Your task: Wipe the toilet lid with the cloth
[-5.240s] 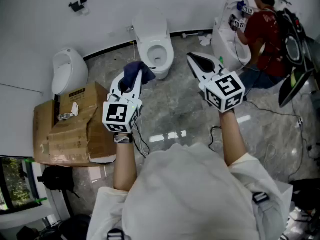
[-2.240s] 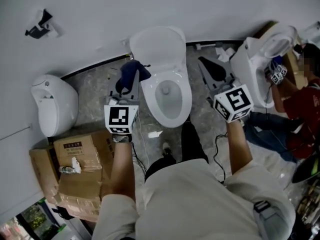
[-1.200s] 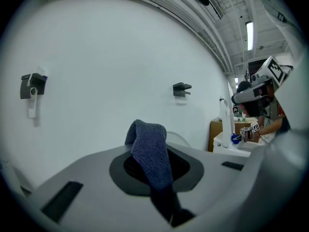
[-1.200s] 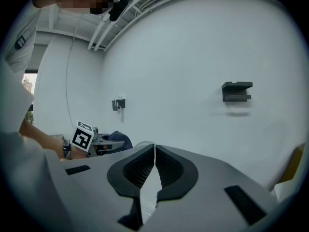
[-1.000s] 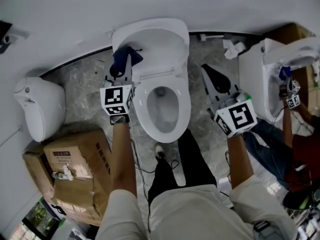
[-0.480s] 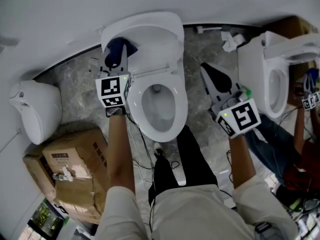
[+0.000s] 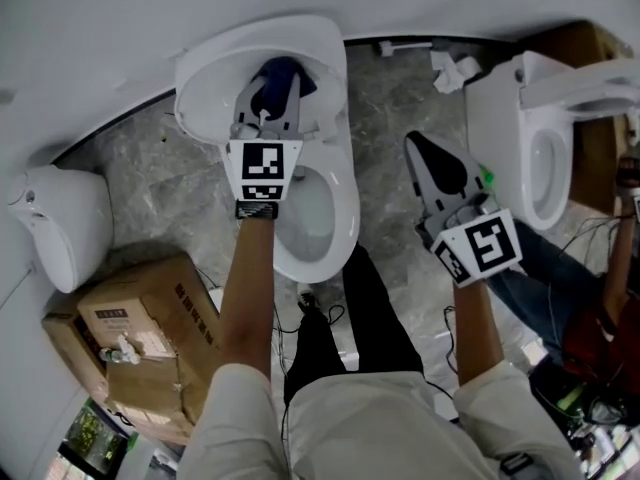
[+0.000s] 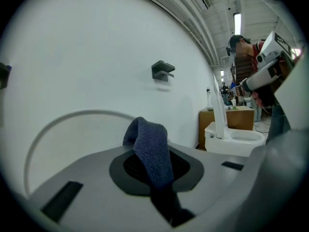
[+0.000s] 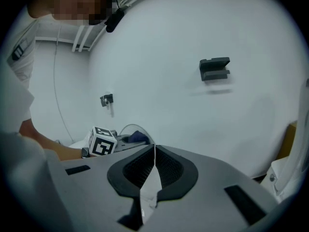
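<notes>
The blue cloth [image 7: 280, 74] is clamped in the left gripper [image 7: 270, 90] at the raised toilet lid [image 7: 212, 80], twelve o'clock of the bowl [image 7: 312, 206]. The right gripper [image 7: 414, 144] is shut and empty at three o'clock. The cloth could be dragged loose in wiping, since only a thin fold appears pinched.

Knitted cloth [image 8: 152, 153]; glossy, perhaps ceramic lid [image 7: 207, 86]

L gripper [image 7: 272, 88]: arm stretched fwd, jaws pinch cloth [image 8: 152, 151] | R gripper [image 7: 418, 146]: arm fwd, jaws together
</notes>
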Demonstrator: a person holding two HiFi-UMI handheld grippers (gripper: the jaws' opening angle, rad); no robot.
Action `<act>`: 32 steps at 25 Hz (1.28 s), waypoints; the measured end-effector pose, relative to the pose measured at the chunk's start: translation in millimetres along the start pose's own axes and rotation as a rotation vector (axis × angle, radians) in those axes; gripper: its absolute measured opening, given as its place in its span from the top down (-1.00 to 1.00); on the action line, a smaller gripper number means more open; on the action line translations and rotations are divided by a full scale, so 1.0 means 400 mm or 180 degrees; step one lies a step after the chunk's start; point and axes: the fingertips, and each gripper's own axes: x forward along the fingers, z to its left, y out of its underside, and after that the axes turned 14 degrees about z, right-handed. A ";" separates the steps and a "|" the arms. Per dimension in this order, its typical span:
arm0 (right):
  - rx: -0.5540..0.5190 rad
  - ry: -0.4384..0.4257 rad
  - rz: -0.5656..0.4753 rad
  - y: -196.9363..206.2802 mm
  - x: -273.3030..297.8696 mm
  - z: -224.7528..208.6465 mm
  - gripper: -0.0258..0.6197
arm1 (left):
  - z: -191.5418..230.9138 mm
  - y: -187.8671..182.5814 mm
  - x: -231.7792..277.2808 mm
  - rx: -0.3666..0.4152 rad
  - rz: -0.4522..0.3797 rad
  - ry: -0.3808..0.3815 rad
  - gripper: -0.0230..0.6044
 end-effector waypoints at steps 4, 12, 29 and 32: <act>0.0046 0.0059 0.0025 0.019 -0.015 -0.028 0.83 | -0.074 0.015 0.051 0.0036 0.0034 0.0137 0.79; 0.0126 0.0044 0.0112 0.061 -0.004 -0.035 0.83 | -0.081 0.085 0.079 0.0066 0.0173 0.0171 0.79; -0.0034 -0.0234 0.0199 0.047 0.097 0.090 0.83 | 0.213 0.271 -0.086 -0.0288 0.0435 -0.0549 0.79; -0.0035 -0.0309 0.0194 0.042 0.115 0.119 0.83 | 0.264 0.306 -0.120 -0.0383 0.0468 -0.0677 0.79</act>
